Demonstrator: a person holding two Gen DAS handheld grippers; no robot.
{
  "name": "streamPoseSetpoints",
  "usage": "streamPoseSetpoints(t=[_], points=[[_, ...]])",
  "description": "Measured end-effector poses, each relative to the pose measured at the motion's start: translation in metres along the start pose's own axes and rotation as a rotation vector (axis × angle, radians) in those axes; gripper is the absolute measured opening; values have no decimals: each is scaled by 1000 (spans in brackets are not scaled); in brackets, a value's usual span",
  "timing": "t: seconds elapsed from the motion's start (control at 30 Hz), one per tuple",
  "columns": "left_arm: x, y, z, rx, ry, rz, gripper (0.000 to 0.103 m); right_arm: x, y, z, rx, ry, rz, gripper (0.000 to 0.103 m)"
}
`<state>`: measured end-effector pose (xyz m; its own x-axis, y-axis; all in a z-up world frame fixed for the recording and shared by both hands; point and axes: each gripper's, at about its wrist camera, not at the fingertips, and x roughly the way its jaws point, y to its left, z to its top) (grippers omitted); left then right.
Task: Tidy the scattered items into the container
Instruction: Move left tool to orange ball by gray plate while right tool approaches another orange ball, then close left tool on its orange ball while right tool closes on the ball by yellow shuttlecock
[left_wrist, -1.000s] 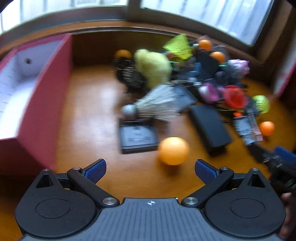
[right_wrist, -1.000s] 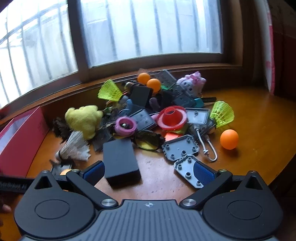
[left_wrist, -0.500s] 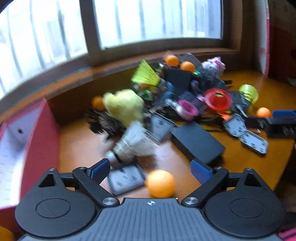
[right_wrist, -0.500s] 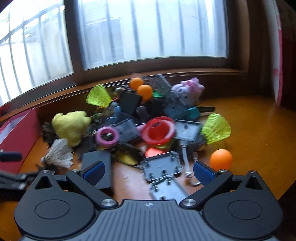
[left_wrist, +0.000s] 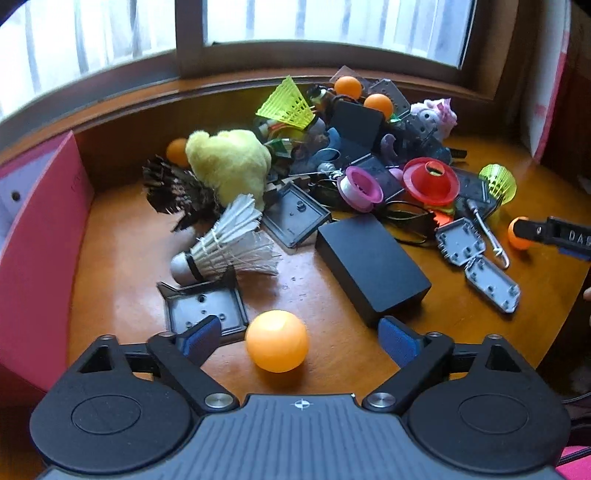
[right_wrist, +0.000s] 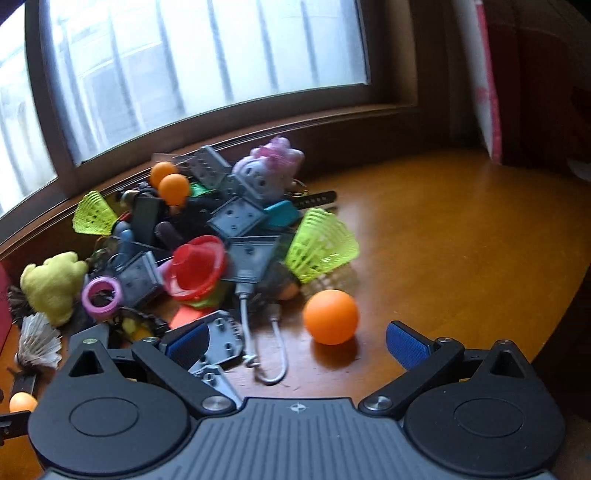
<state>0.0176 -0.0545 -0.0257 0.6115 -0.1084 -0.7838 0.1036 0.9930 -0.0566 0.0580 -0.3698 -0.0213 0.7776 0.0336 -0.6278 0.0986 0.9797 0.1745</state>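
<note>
A: Left wrist view?
B: The left gripper is closing around a smooth orange plastic ball, pads not touching; the red cardboard container stands far left.

A: Right wrist view?
B: The right gripper is spread, another orange ball between its fingers, untouched.

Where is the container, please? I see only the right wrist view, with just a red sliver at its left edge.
Observer: The red container stands at the table's far left; the left wrist view shows its open, pale inside.
Operator: Thank you. What is the left gripper doing?
Observer: The left gripper has an orange ball between its jaws, which are closing; the pads are not on it yet.
Operator: Is anything crowding that ball?
Observer: A black box lies just beyond the gripper's right finger.
</note>
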Motion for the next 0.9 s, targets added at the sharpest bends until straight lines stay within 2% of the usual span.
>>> streamPoseSetpoints(t=[0.03, 0.07, 0.17, 0.47, 0.7, 0.9], points=[[2, 2, -1, -16, 2, -1, 80, 1, -2, 0, -3, 1, -8, 103], [3, 3, -1, -31, 4, -2, 78, 2, -3, 0, -9, 4, -14, 103], [6, 8, -3, -72, 7, -10, 78, 5, -4, 1, -27, 13, -18, 103], [9, -2, -5, -50, -4, -29, 78, 13, -4, 8, -72, 8, -19, 102], [10, -2, -4, -46, -11, -30, 78, 20, -2, 10, -135, -13, -41, 97], [9, -5, -4, -12, -6, -24, 78, 30, -3, 10, -135, 7, -37, 91]])
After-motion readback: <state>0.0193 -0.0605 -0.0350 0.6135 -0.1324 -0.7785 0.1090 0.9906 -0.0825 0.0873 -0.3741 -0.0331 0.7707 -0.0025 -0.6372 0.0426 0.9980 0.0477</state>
